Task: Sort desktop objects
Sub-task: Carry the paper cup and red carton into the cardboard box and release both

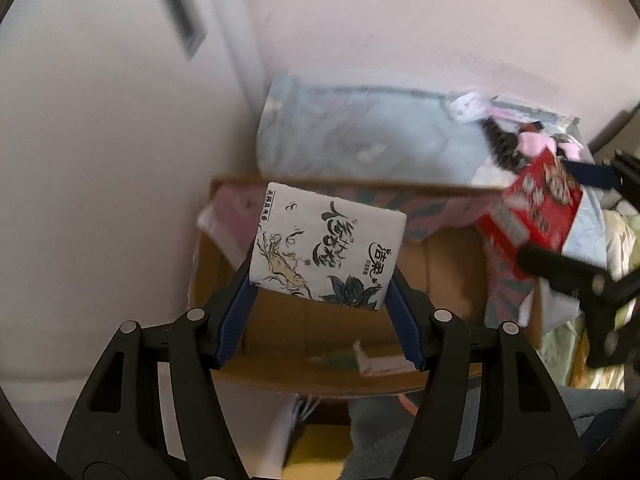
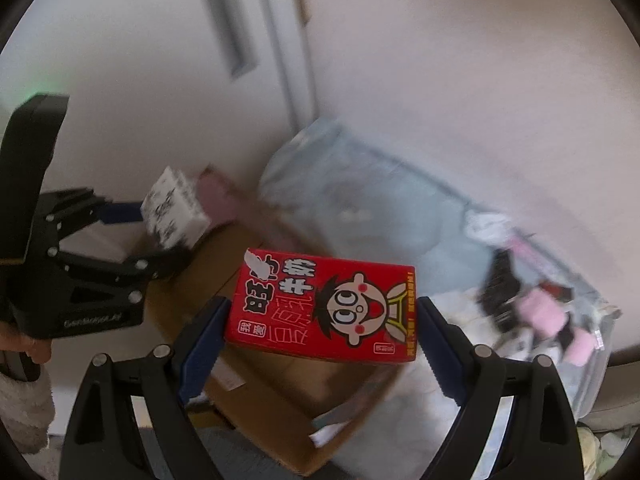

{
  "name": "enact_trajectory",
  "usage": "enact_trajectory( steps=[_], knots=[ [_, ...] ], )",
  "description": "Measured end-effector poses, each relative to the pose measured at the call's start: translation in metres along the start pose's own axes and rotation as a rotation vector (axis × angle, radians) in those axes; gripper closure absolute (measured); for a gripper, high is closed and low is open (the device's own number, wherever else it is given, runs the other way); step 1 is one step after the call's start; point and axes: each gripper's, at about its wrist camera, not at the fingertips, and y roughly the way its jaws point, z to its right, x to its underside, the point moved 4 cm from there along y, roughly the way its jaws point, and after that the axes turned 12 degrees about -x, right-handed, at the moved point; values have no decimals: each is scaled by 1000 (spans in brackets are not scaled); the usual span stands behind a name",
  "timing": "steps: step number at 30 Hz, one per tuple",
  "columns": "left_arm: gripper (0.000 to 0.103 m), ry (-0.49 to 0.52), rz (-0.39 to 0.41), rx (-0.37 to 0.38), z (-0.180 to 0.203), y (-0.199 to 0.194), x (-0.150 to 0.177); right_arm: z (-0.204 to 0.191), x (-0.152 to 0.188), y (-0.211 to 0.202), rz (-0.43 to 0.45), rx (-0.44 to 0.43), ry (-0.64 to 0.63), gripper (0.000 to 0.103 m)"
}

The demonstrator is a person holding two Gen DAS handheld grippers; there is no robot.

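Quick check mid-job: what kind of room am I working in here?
Probably a lived-in home room, maybe a bedroom: a white door, an open cardboard box on the floor, and a clear storage bin of odds and ends.

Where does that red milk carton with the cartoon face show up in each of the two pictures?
Left wrist view: the red carton is at the right edge, blurred, held in the other tool.
Right wrist view: the carton sits centre frame, clamped between the right tool.
Shared landmark: the open cardboard box beneath both.
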Motion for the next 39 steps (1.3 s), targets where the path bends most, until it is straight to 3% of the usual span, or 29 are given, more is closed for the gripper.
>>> enact_trajectory(
  steps=[9,20,21,24,27,31,39],
  knots=[
    [42,-16,-61,3,-7,32,22,-10,36,49,-140,-1,5,15],
    [42,-8,-87,-2,0,55,34,-10,37,60,-150,7,12,14],
    [40,-11,-74,-1,0,53,33,-11,36,60,-145,-10,11,14],
    [1,-29,-46,39,-1,46,30,-9,35,66,-171,-12,13,14],
    [0,-36,-8,45,-3,34,25,-4,37,69,-188,18,8,14],
    [0,12,15,-28,1,29,20,0,38,66,-193,21,25,14],
    [0,12,23,-4,9,24,17,2,33,47,-124,-17,68,14]
  ],
)
